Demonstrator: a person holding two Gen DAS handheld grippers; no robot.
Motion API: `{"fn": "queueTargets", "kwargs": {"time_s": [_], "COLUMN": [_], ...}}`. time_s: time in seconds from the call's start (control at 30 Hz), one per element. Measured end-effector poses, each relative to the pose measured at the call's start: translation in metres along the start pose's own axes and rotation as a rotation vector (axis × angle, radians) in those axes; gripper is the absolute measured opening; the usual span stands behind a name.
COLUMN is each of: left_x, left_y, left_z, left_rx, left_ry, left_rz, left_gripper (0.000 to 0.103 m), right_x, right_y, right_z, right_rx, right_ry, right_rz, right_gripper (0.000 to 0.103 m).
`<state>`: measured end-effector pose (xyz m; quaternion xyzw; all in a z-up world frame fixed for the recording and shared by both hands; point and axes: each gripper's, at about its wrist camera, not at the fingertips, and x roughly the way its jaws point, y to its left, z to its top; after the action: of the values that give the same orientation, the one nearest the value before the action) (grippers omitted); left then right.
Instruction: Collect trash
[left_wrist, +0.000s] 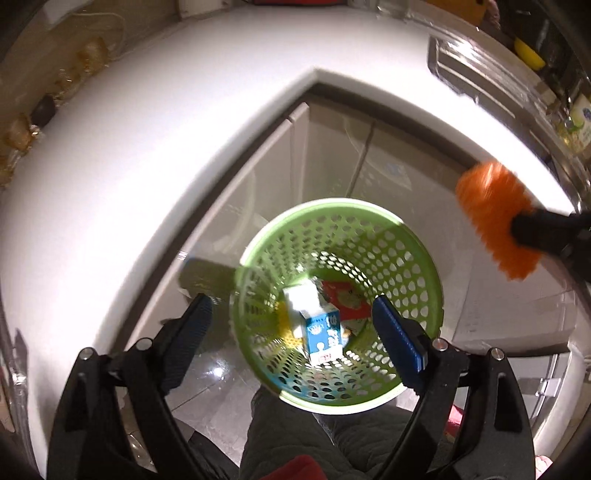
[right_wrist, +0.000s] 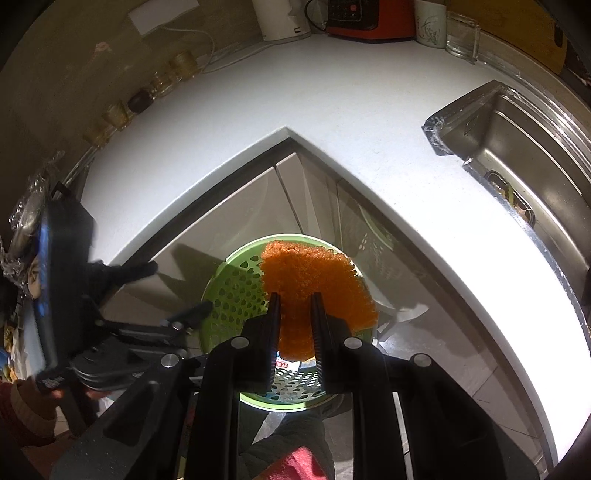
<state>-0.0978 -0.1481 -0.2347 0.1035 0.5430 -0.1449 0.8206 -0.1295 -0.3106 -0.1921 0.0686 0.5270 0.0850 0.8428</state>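
A green perforated basket (left_wrist: 417, 266) (right_wrist: 229, 295) stands on the floor below the inner corner of the white counter. Inside it are a blue and white milk carton (left_wrist: 317, 328), a red packet (left_wrist: 343, 299) and something yellow. My left gripper (left_wrist: 295, 328) hangs open right above the basket, its blue pads (left_wrist: 397, 339) apart with nothing between them. From the right wrist view, that left gripper (right_wrist: 170, 291) shows at the left. My right gripper (right_wrist: 295, 301) is shut on an orange foam net (right_wrist: 314, 280) (left_wrist: 491, 218), held above the basket's rim.
The white counter (right_wrist: 332, 110) wraps around the corner, with grey cupboard doors (left_wrist: 332, 155) beneath. A steel sink (right_wrist: 524, 136) lies at the right. Jars (right_wrist: 118, 110), a white kettle (right_wrist: 280, 18) and a glass (right_wrist: 461, 33) line the wall. The person's dark trouser legs (left_wrist: 280, 435) are beside the basket.
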Motion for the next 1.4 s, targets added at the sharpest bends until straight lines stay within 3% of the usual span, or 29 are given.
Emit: {"fn": "queueTargets", "kwargs": {"time_s": [0.23,0.5,0.53,0.6,0.67,0.7,0.83,0.9,1.07,1.4], "left_x": [-0.02,-0.015,-0.015,-0.015,-0.016,-0.015,-0.018,-0.022,-0.043,-0.099], "left_y": [0.025,0.036,0.035,0.035,0.035,0.036,0.042,0.045,0.051,0.055], "left_z": [-0.007,-0.023,-0.024,-0.026,-0.027,-0.027,-0.026,-0.024,-0.015,0.01], "left_rx": [-0.06,-0.098,-0.096,-0.094,-0.093,-0.093,-0.107,-0.117,-0.137,-0.152], "left_ry": [-0.022,0.002,0.006,0.011,0.015,0.017,0.016,0.001,-0.056,-0.193], "left_rz": [0.029,0.074,0.078,0.086,0.089,0.091,0.102,0.111,0.119,0.124], "left_gripper": [0.086,0.092,0.092,0.092,0.092,0.092,0.092,0.092,0.092,0.092], "right_x": [0.043,0.146,0.158,0.177,0.188,0.19,0.18,0.166,0.107,0.013], "right_y": [0.013,0.029,0.031,0.033,0.034,0.037,0.036,0.036,0.035,0.035], "right_z": [-0.015,-0.051,-0.056,-0.063,-0.069,-0.071,-0.071,-0.065,-0.037,0.005], "right_rx": [-0.07,-0.141,-0.147,-0.158,-0.161,-0.162,-0.151,-0.138,-0.106,-0.072], "right_ry": [0.073,0.225,0.245,0.278,0.298,0.301,0.295,0.284,0.177,-0.017], "right_rz": [0.009,0.017,0.006,-0.015,-0.031,-0.044,-0.066,-0.096,-0.095,-0.121], "right_gripper": [0.019,0.02,0.024,0.041,0.073,0.075,0.086,0.086,0.099,0.099]}}
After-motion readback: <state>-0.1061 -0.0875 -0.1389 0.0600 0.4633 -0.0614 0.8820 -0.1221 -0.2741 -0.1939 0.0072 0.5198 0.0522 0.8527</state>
